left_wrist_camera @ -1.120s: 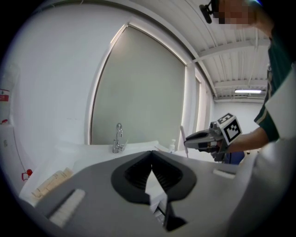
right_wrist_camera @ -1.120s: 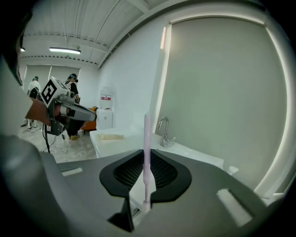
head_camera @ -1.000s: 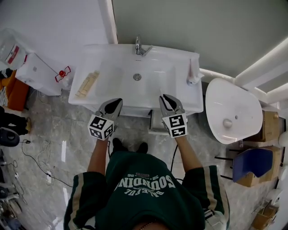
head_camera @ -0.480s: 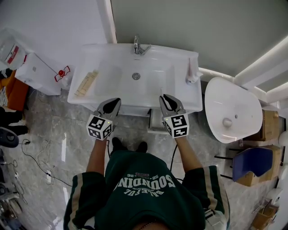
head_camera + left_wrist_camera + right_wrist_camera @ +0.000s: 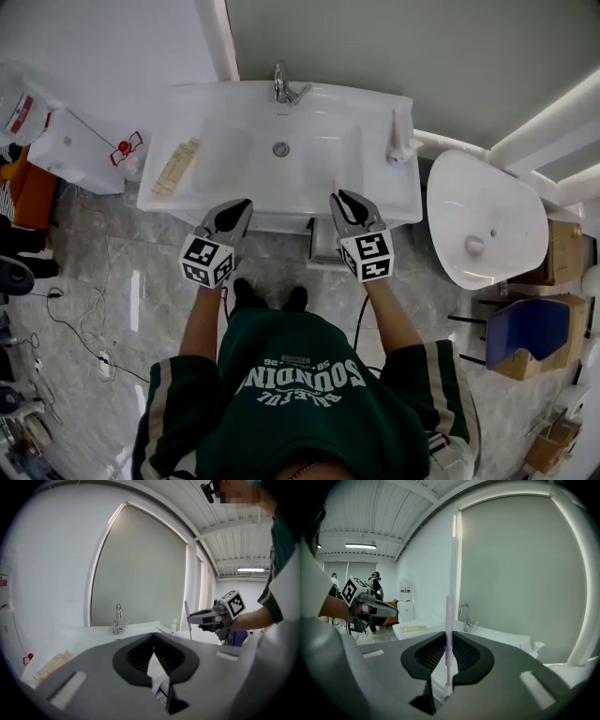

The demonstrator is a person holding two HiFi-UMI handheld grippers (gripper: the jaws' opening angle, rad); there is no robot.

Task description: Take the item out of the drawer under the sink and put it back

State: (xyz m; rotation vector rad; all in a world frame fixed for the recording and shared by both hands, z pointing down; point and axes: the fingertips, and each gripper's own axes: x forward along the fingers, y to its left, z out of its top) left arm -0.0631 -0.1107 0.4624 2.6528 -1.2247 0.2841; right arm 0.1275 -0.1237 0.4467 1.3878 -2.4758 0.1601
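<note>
Person stands at a white sink (image 5: 375,183), one gripper in each hand, both held level just in front of its front edge and well apart from each other.

Right gripper (image 5: 343,201): jaws clamped on a thin pale pink stick (image 5: 449,620). The stick stands upright between the pads, its lower end just below them and its long upper part rising far above the jaws. From the left gripper view it shows as a slim vertical line at the tip of the right gripper. It is out of the cabinet, held in the air over the near edge of the sink and touching nothing but the pads.

Left gripper (image 5: 242,206): jaws brought together, the tips meeting, with nothing between them. It touches nothing.

Below the sink's front edge, between the two grippers, a pale box-like part (image 5: 323,246) juts toward the person. Whether this is the drawer cannot be told from above.

On the sink: chrome tap (image 5: 281,86) at the back centre, drain (image 5: 280,148) in the middle of the basin, a tan ridged strip (image 5: 178,166) lying on the left ledge, a small white pump bottle (image 5: 401,141) upright on the right ledge.

A white toilet (image 5: 483,225), lid down, stands to the right of the sink.
</note>
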